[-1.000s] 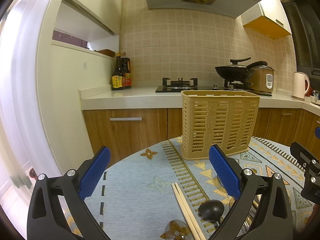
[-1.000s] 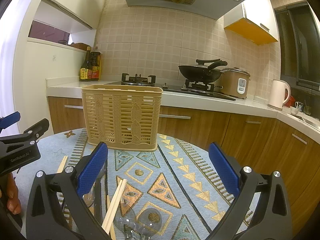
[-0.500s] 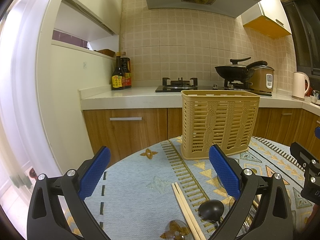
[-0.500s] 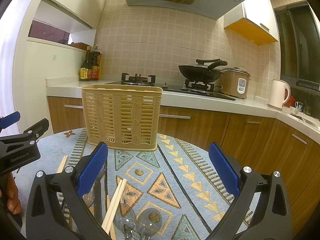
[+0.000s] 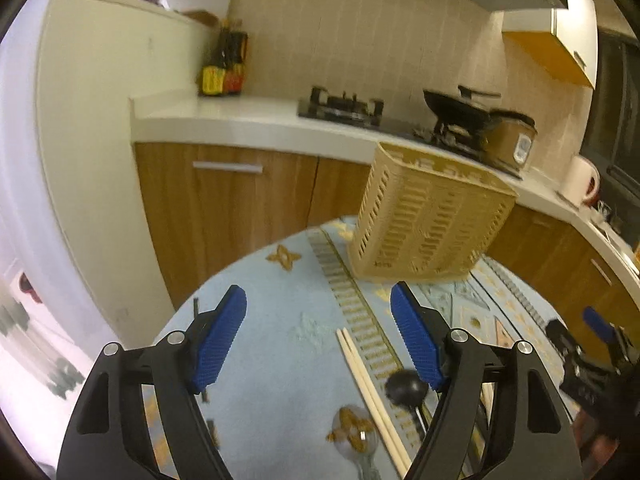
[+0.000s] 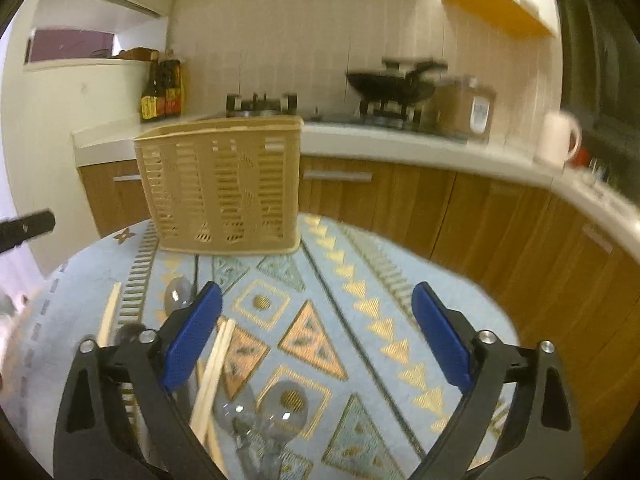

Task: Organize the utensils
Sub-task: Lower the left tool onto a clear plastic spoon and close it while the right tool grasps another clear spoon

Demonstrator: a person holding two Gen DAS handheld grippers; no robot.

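left wrist view: our left gripper [image 5: 318,336], jaws just closing yet empty, has the chopsticks [image 5: 370,392] below-right, long axis running away; right gripper [image 6: 316,334] wide, empty.

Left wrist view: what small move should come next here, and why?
Probably lower the left tongs onto the chopsticks. Those tongs have just been narrowing with nothing between them, the chopsticks lie flat on the tablecloth just below, and the basket stands behind.
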